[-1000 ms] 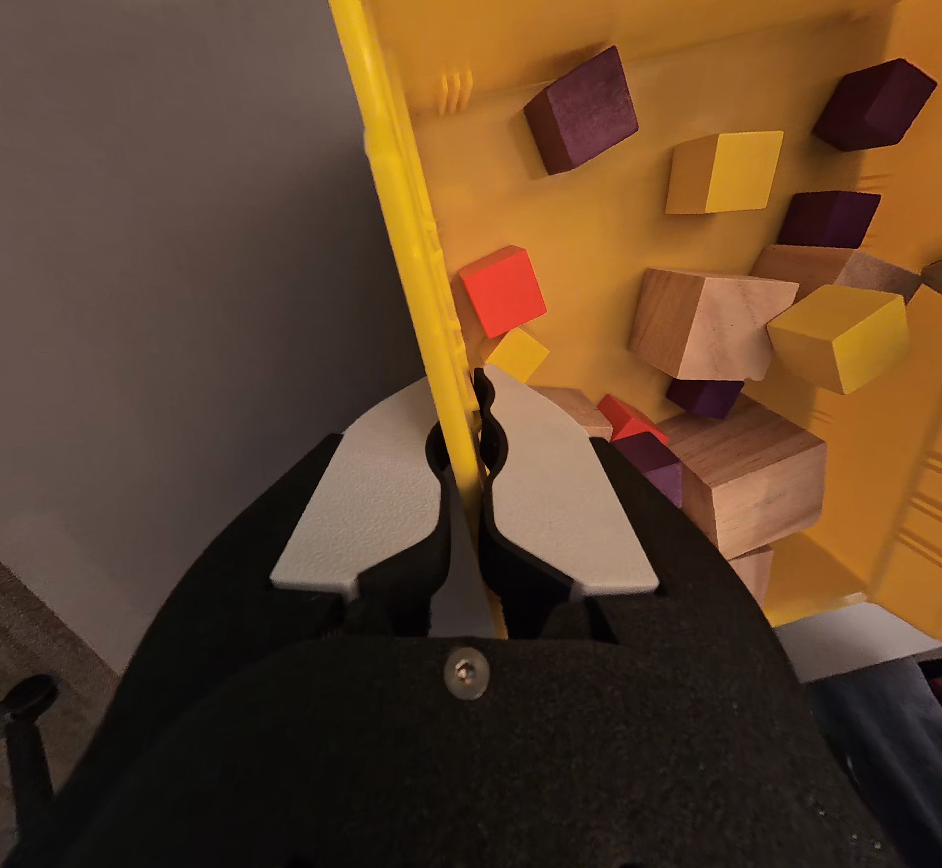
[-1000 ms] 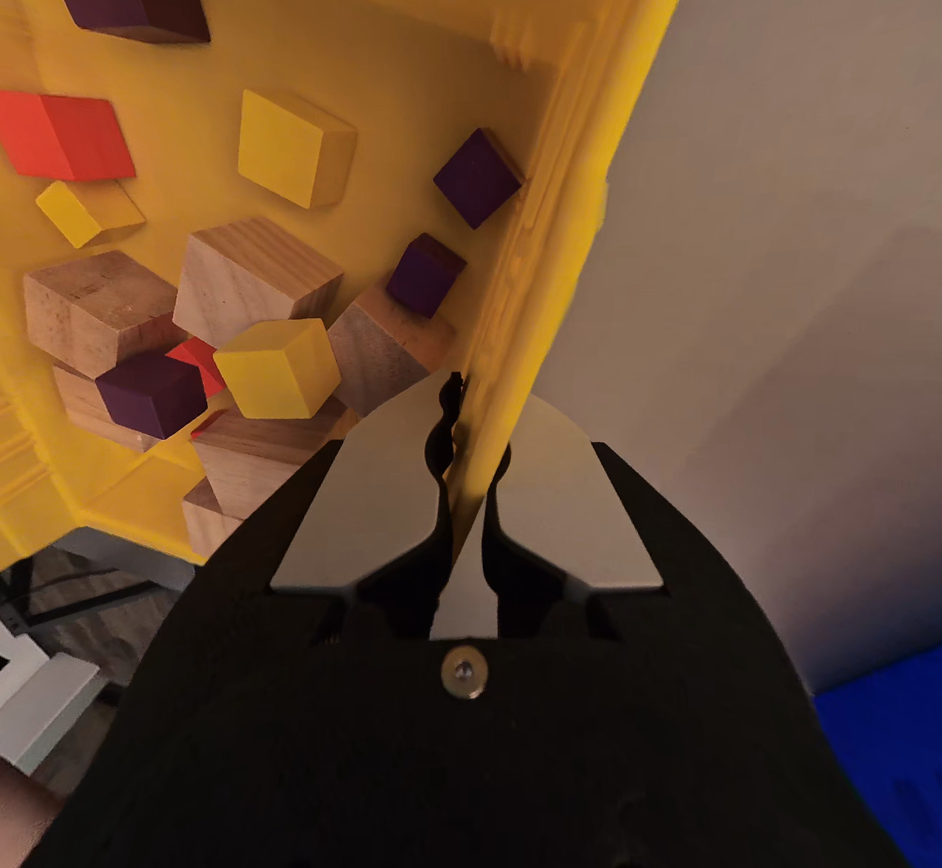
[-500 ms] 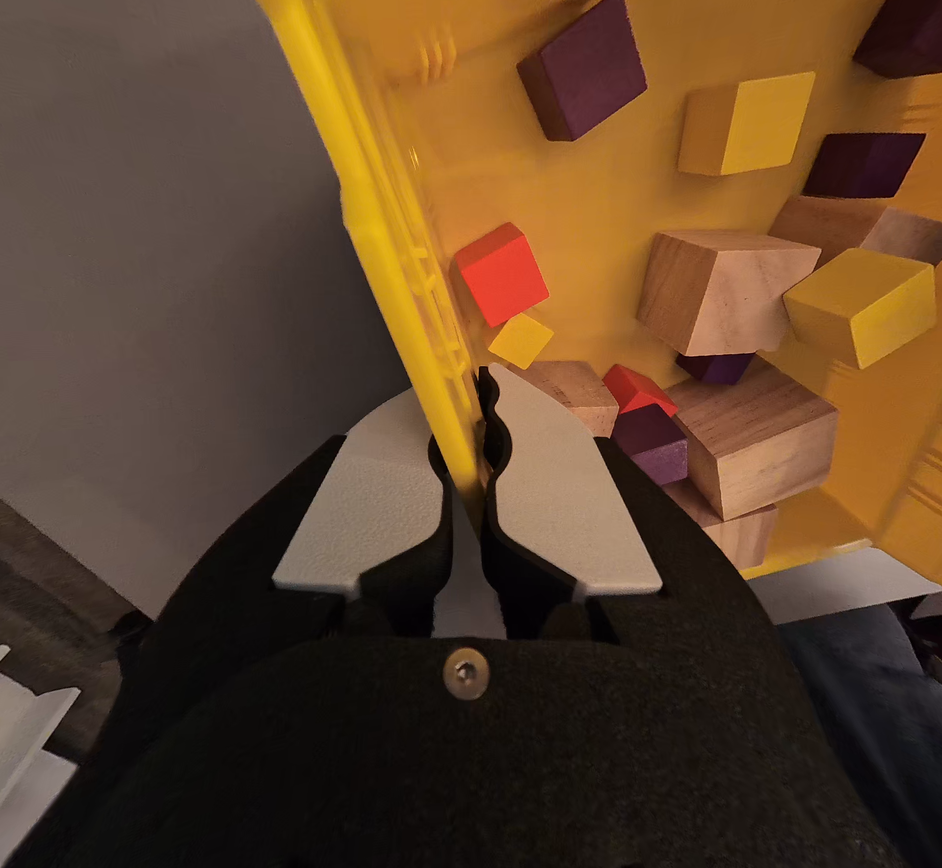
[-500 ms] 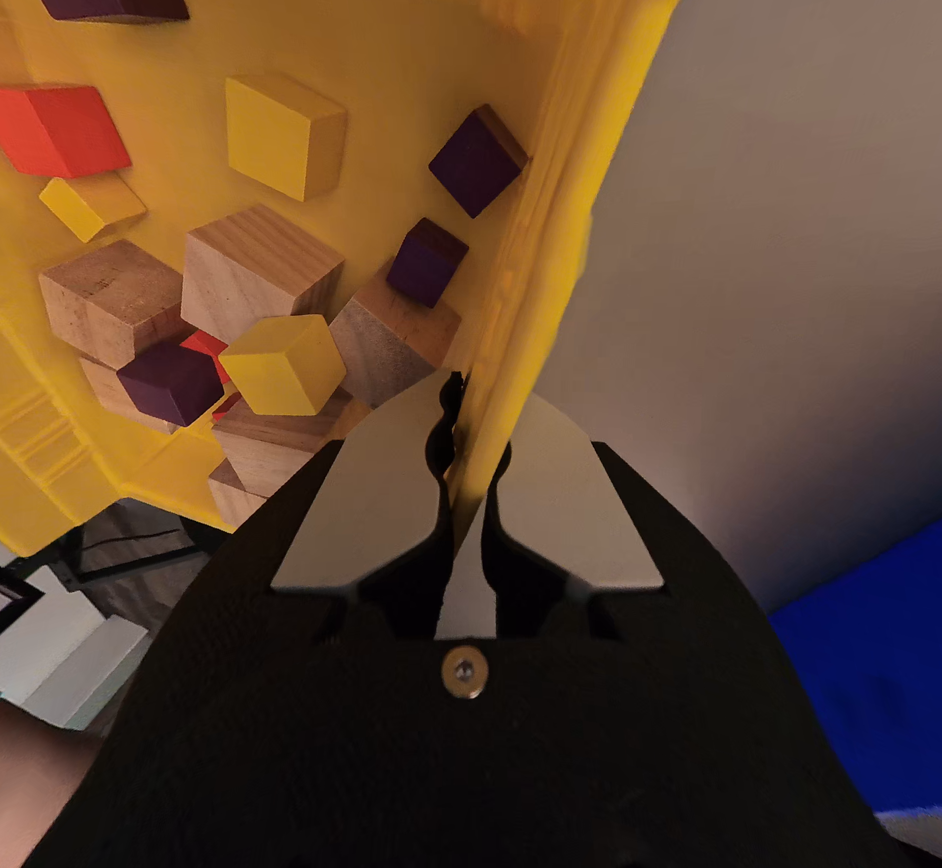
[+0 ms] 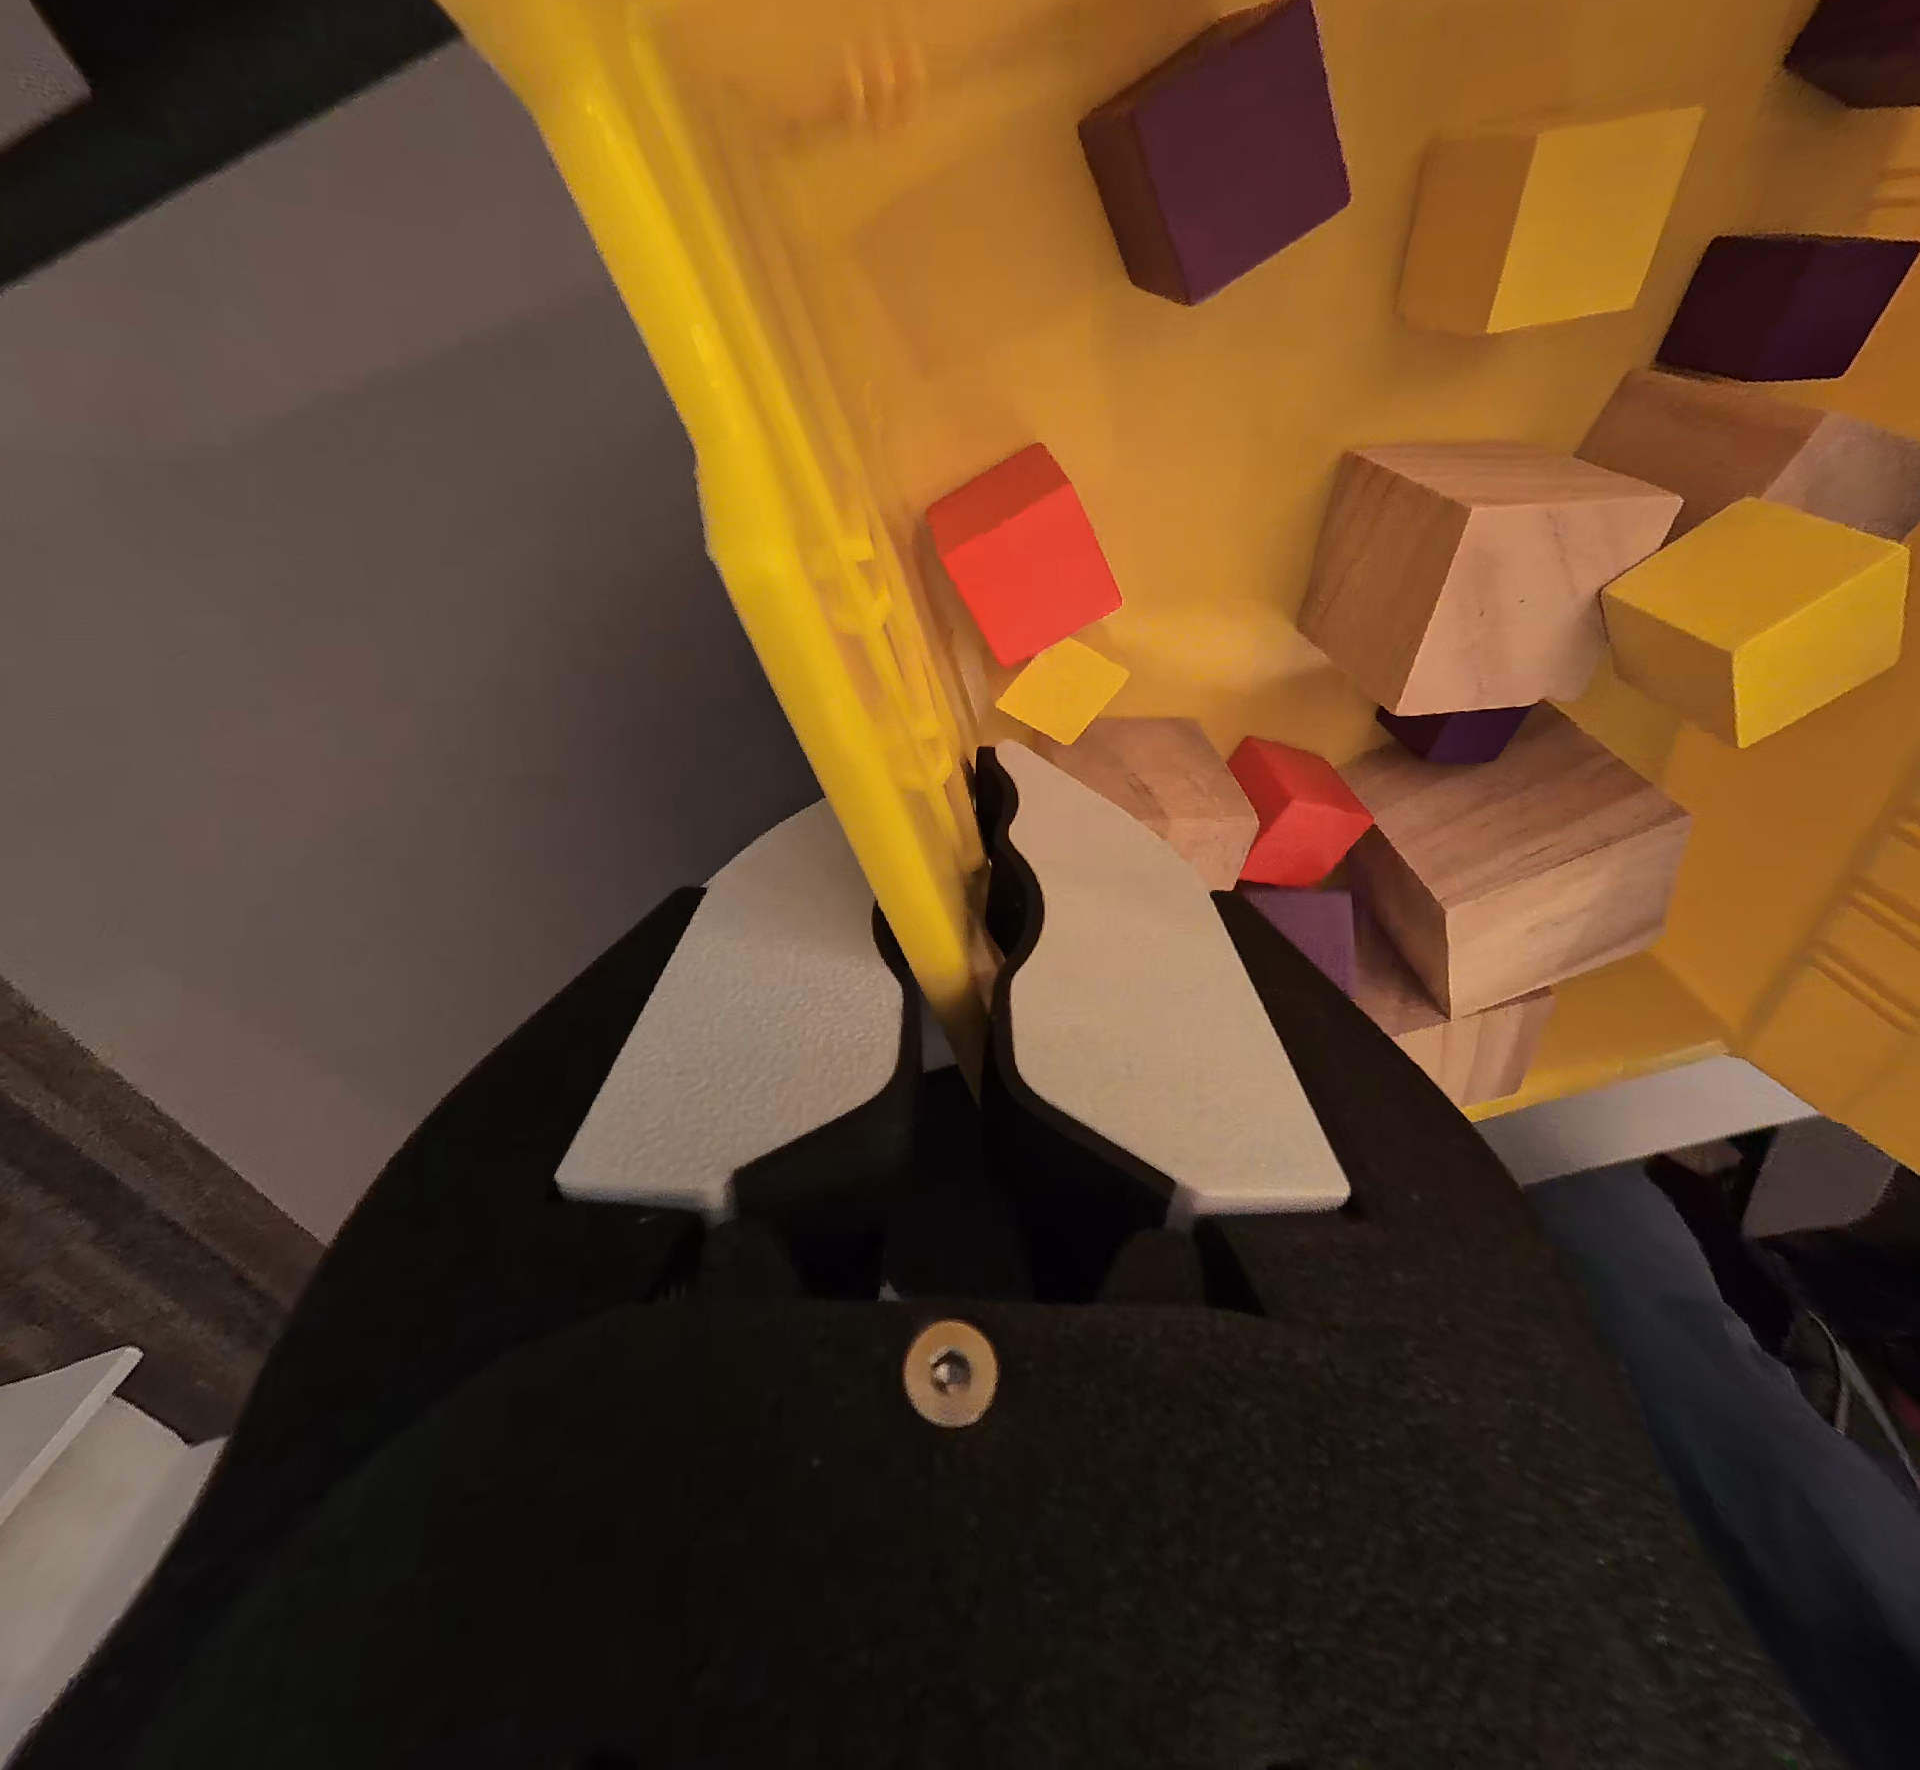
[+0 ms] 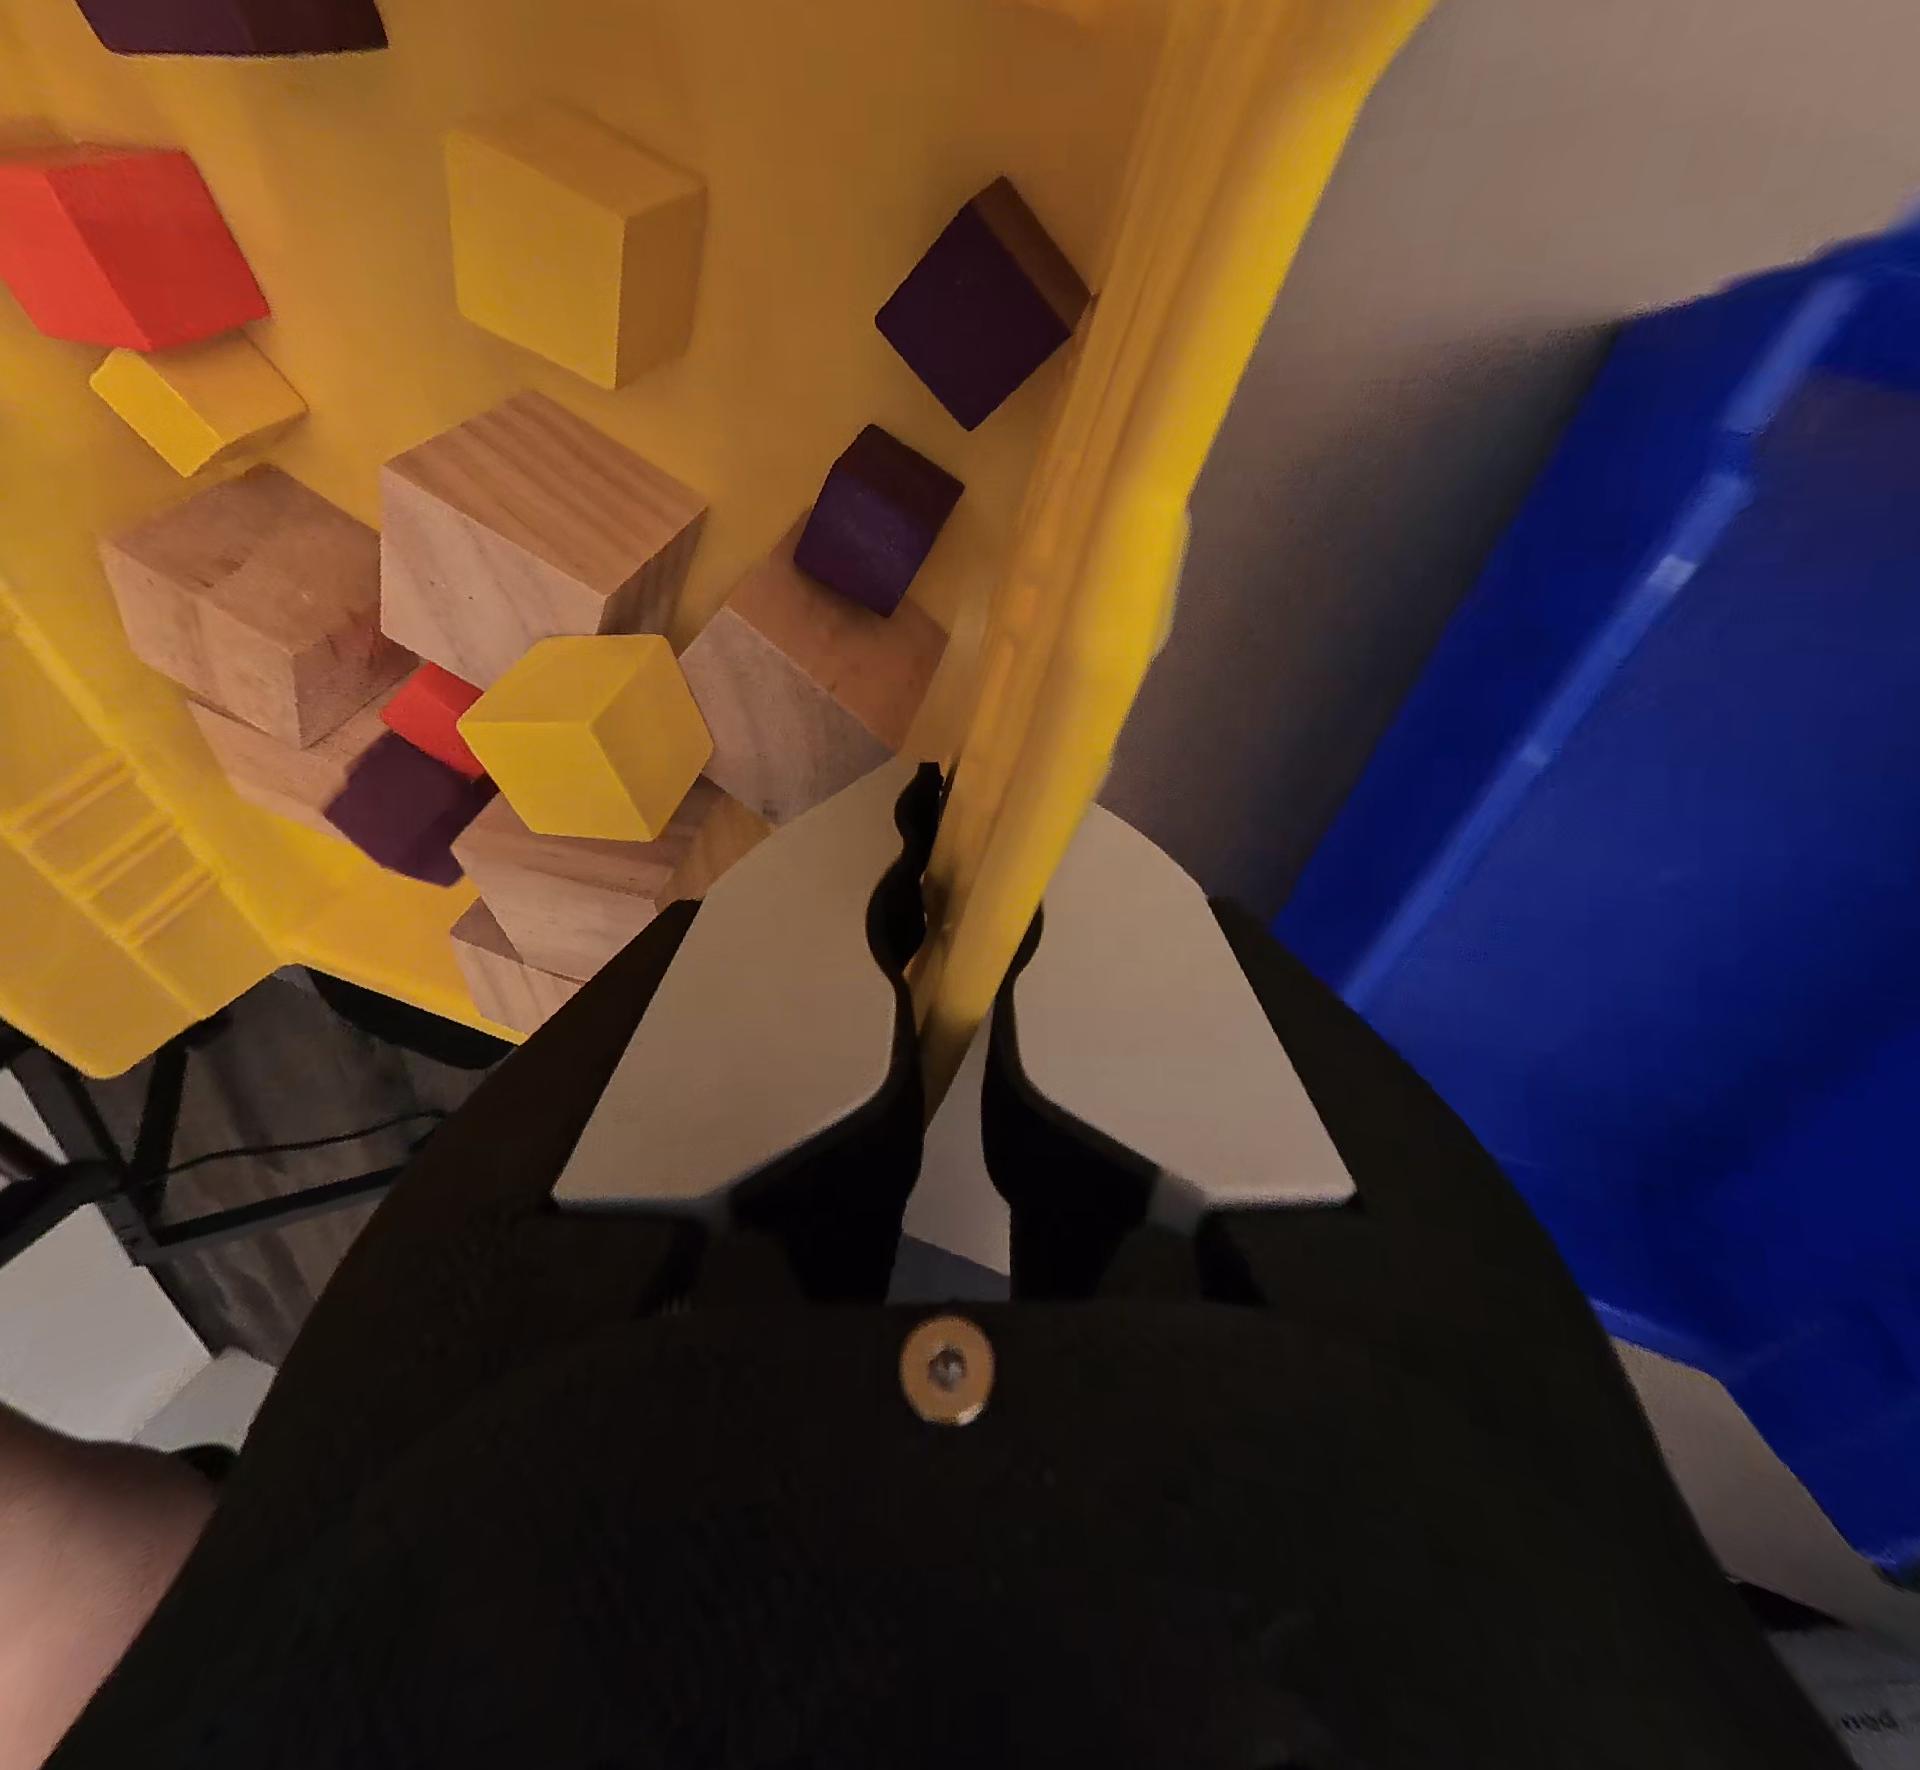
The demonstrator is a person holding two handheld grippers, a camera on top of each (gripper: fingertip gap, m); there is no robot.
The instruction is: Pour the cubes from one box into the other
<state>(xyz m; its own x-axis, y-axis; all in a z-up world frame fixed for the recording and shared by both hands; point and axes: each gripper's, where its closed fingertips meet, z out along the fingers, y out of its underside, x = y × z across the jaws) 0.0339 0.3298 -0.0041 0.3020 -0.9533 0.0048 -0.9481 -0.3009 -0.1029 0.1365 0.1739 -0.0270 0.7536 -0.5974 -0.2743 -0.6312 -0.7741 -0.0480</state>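
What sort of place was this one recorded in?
Probably an indoor room set up as a work area, not a kitchen: a plain grey tabletop, wood-look flooring with black stand legs and a cable, and plastic storage bins, the yellow box and a blue box.

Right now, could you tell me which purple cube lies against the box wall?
In the right wrist view, the upper purple cube touches the yellow box's wall; the others sit apart.

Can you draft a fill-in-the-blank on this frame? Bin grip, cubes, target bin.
1. Each claw, left claw and right claw, is shut on a side wall of the ____ bin.
2. The bin at the right of the right wrist view is ____.
3. The largest cubes are unpainted ____.
4. The cubes are still ____ the held bin.

Missing words: yellow; blue; wood; inside
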